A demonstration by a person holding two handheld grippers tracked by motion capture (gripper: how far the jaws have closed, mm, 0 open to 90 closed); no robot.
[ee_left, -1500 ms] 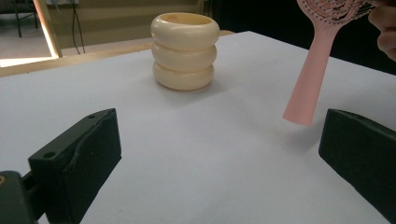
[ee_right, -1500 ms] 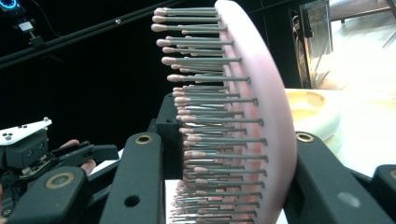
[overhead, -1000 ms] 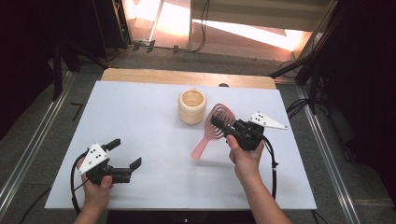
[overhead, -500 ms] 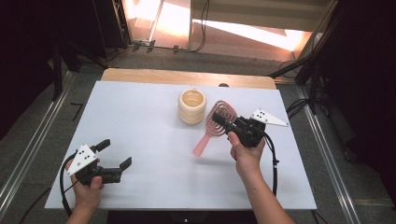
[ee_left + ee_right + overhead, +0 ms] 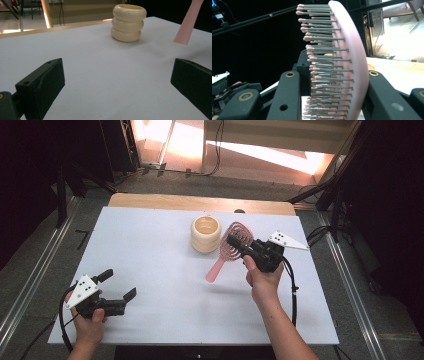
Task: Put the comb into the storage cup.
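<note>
A pink hairbrush hangs tilted above the white table, its handle pointing down toward the near left. My right gripper is shut on the brush's oval head, one jaw against the bristles and the other against the smooth back. A cream ribbed cup stands upright just left of the brush, and also shows ahead of my left gripper as the cream cup. My left gripper hovers open near the table's near-left corner, with nothing between its jaws.
A wooden strip runs along the table's far edge. Metal rails flank both sides. A black cable trails from the right gripper toward the near right. Bare table surface lies between the two hands.
My left hand has drifted left toward the table's near-left corner, its gripper still open. The right gripper keeps the brush in about the same place.
</note>
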